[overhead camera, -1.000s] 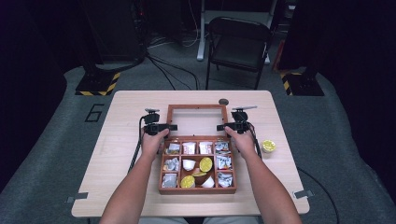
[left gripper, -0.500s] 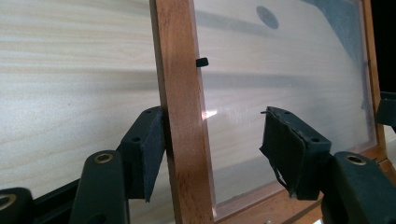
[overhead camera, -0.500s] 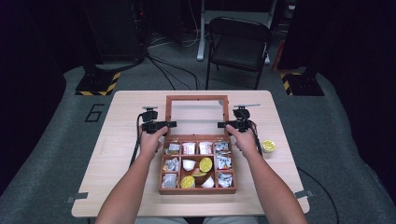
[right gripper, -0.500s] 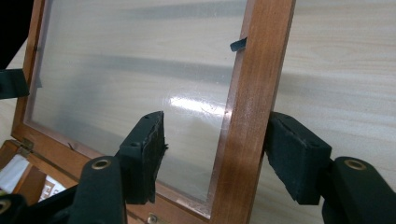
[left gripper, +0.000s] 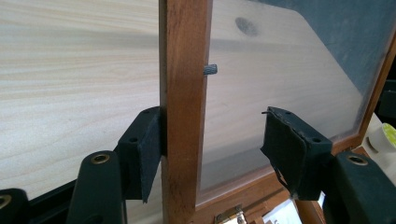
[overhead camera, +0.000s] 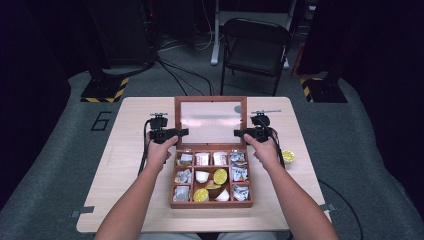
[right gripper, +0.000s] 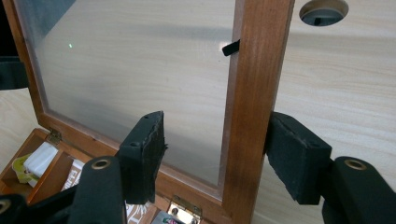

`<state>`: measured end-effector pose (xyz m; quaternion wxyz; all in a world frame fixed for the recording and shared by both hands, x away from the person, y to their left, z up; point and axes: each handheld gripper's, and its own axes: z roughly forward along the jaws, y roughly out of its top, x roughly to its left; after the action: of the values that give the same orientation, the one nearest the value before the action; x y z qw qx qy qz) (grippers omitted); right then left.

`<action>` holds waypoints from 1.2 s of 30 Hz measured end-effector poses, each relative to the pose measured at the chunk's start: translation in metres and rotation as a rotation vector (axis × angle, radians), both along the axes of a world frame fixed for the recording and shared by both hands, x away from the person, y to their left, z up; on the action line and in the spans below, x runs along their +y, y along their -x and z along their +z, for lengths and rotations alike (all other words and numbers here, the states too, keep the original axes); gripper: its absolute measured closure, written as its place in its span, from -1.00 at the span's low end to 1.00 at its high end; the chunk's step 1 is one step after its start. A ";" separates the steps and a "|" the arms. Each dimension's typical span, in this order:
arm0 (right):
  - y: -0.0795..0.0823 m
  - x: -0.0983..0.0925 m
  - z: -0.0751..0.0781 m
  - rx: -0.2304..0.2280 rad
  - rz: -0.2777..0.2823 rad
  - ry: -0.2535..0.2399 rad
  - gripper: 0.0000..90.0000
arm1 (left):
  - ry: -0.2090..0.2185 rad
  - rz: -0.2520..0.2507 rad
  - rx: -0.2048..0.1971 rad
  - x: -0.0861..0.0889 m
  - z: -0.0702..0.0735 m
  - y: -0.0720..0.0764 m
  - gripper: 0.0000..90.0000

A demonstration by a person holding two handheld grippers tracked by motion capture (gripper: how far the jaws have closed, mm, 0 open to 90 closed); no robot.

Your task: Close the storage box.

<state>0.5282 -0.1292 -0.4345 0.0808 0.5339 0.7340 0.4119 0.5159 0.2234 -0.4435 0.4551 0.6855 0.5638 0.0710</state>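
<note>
Lid (overhead camera: 210,121) stands raised at the back of the wooden box (overhead camera: 211,203), mid-table, bare tabletop (overhead camera: 125,165) either side and behind; left gripper (left gripper: 210,149) straddles the lid's left frame rail, jaws spread, one pad flat against the wood, the other off over the pane; right gripper (right gripper: 217,154) straddles the right rail, outer pad touching, inner pad clear; frosted pane in reddish-brown frame, brass hinges at its foot; yellow cup (overhead camera: 288,156) just beside the right hand.

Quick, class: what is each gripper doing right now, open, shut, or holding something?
Left gripper: open, straddling the lid frame; one jaw touches it, the other stands clear.
Right gripper: open, straddling the lid's other side rail; one jaw touches, the other stands clear.
</note>
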 end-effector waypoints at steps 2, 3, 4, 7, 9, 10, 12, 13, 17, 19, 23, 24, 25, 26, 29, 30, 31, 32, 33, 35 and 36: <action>0.005 0.000 0.003 -0.018 0.006 0.007 -0.16 | -0.029 -0.017 -0.021 -0.001 0.003 0.004 -0.15; 0.008 0.000 0.004 -0.019 0.003 0.000 -0.15 | -0.038 -0.022 -0.030 -0.002 0.004 0.006 -0.16; 0.010 -0.001 0.005 -0.026 0.006 -0.001 -0.15 | -0.043 -0.033 -0.043 -0.002 0.006 0.010 -0.16; 0.018 -0.001 0.009 -0.046 0.017 0.002 -0.15 | -0.050 -0.046 -0.067 -0.002 0.009 0.015 -0.18; 0.022 -0.001 0.010 -0.061 0.021 0.009 -0.15 | -0.028 -0.049 -0.072 0.000 0.009 0.019 -0.17; 0.024 -0.001 0.011 -0.062 0.018 0.009 -0.15 | -0.019 -0.050 -0.080 0.002 0.009 0.022 -0.16; 0.029 0.000 0.012 -0.074 0.020 0.014 -0.15 | 0.001 -0.045 -0.085 0.003 0.008 0.025 -0.14; 0.031 0.000 0.013 -0.079 0.021 0.018 -0.14 | 0.003 -0.045 -0.087 0.004 0.009 0.027 -0.14; 0.039 0.000 0.016 -0.097 0.006 0.046 0.02 | -0.010 -0.054 -0.115 0.004 0.011 0.034 -0.11; 0.042 0.000 0.017 -0.107 0.010 0.068 0.05 | 0.012 -0.051 -0.120 0.004 0.012 0.038 -0.11; 0.050 0.000 0.021 -0.135 0.017 0.059 0.01 | 0.017 -0.058 -0.155 0.006 0.016 0.046 -0.12; 0.050 0.000 0.021 -0.140 0.022 0.055 0.00 | 0.016 -0.060 -0.165 0.006 0.018 0.048 -0.13; 0.052 -0.001 0.022 -0.146 0.029 0.057 0.00 | 0.007 -0.066 -0.165 0.006 0.019 0.050 -0.13; 0.054 -0.001 0.022 -0.142 0.026 0.047 0.00 | -0.006 -0.072 -0.177 0.006 0.020 0.051 -0.13; 0.058 -0.003 0.023 -0.146 0.030 0.040 -0.01 | -0.020 -0.082 -0.180 0.006 0.023 0.055 -0.13; 0.060 -0.004 0.025 -0.153 0.029 0.036 -0.01 | -0.021 -0.086 -0.176 0.006 0.024 0.056 -0.14; 0.061 -0.004 0.026 -0.160 0.031 0.038 -0.01 | -0.027 -0.090 -0.178 0.006 0.024 0.057 -0.14; 0.062 -0.005 0.028 -0.158 0.032 0.035 -0.01 | -0.031 -0.091 -0.176 0.007 0.025 0.058 -0.14; 0.063 -0.006 0.031 -0.166 0.040 0.037 -0.01 | -0.029 -0.088 -0.181 0.007 0.026 0.059 -0.14; 0.066 -0.007 0.036 -0.173 0.039 0.036 0.03 | -0.020 -0.086 -0.193 0.009 0.030 0.061 -0.12; 0.067 -0.007 0.038 -0.174 0.040 0.038 0.06 | -0.014 -0.087 -0.197 0.010 0.033 0.063 -0.11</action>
<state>0.4615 -0.1364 -0.3964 0.1463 0.4797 0.7424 0.4442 0.4528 0.2335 -0.4101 0.5063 0.7023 0.4854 0.1222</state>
